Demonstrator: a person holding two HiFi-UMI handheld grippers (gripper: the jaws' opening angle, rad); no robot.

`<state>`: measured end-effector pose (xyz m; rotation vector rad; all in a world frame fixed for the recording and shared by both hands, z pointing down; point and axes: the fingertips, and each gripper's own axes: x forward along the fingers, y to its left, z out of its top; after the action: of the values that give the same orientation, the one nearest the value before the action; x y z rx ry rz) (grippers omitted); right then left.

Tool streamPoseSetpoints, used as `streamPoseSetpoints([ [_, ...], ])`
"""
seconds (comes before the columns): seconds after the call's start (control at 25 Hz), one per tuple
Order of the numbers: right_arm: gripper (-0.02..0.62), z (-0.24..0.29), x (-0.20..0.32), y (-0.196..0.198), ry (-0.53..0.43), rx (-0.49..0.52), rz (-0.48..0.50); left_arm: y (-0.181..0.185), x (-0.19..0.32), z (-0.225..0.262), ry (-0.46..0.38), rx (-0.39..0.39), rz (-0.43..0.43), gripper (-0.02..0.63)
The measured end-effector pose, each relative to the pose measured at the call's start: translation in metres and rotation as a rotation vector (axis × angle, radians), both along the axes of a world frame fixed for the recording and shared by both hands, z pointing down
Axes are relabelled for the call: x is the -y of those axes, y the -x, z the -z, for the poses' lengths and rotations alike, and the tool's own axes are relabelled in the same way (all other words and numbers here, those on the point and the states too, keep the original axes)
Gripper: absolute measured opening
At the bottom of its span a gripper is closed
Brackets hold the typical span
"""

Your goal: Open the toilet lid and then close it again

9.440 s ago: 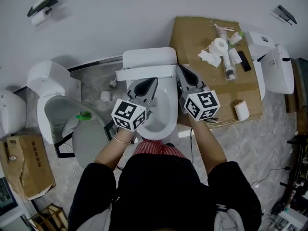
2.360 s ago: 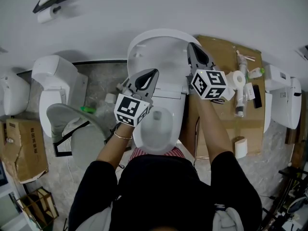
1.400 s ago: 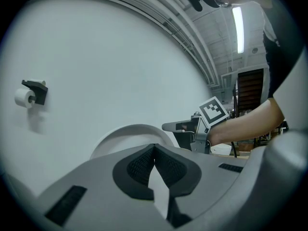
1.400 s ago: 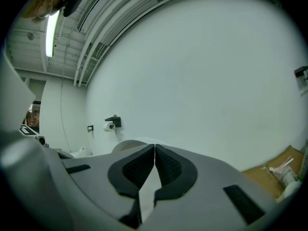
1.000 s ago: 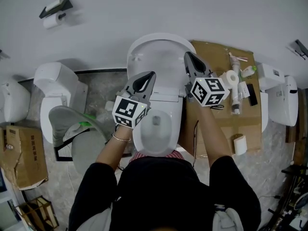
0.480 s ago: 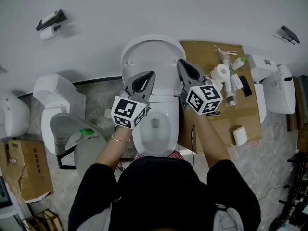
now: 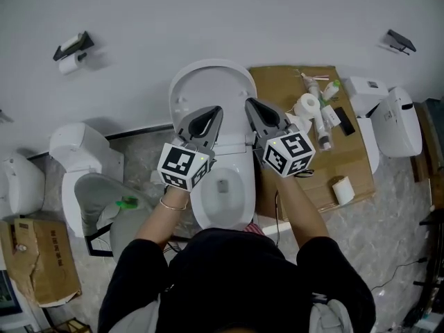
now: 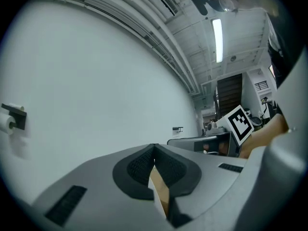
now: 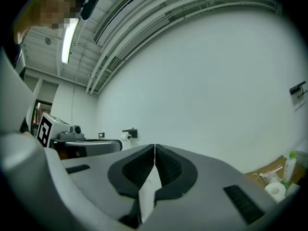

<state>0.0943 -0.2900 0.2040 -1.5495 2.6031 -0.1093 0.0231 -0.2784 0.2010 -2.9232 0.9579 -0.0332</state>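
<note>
The left gripper [image 8: 154, 146] and the right gripper [image 9: 154, 146] both have smooth, matt grey plastic shells with no shine. The pads [image 8: 137, 165] lining the jaws are darker and finely ribbed, like rubber. The marker cube [image 7: 183, 165] behind each pair of jaws is matt white with black printed squares. Ahead of the jaws, the toilet lid [image 7: 208, 89] looks like smooth white plastic with a soft gloss. Below the jaws, the bowl [image 7: 239, 200] has the look of glazed white ceramic. The wall [image 7: 208, 19] beyond is plain matt white. Right of the right gripper's jaws lies dull brown cardboard [image 7: 350, 155] carrying a white paper roll [image 7: 342, 189]. The floor [image 7: 395, 207] is speckled grey, stone-like.
</note>
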Motion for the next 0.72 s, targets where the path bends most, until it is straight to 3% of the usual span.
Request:
streamPoseSetpoints([
  [0.32, 0.021, 0.019, -0.022, -0.007, 0.008, 0.086, -0.034, 0.002, -0.011, 0.013, -0.018, -0.013, -0.035, 0.003],
  [0.72, 0.020, 0.028, -0.036, -0.002, 0.005, 0.096, -0.023, -0.010, -0.023, 0.020, -0.039, -0.011, -0.093, 0.003],
])
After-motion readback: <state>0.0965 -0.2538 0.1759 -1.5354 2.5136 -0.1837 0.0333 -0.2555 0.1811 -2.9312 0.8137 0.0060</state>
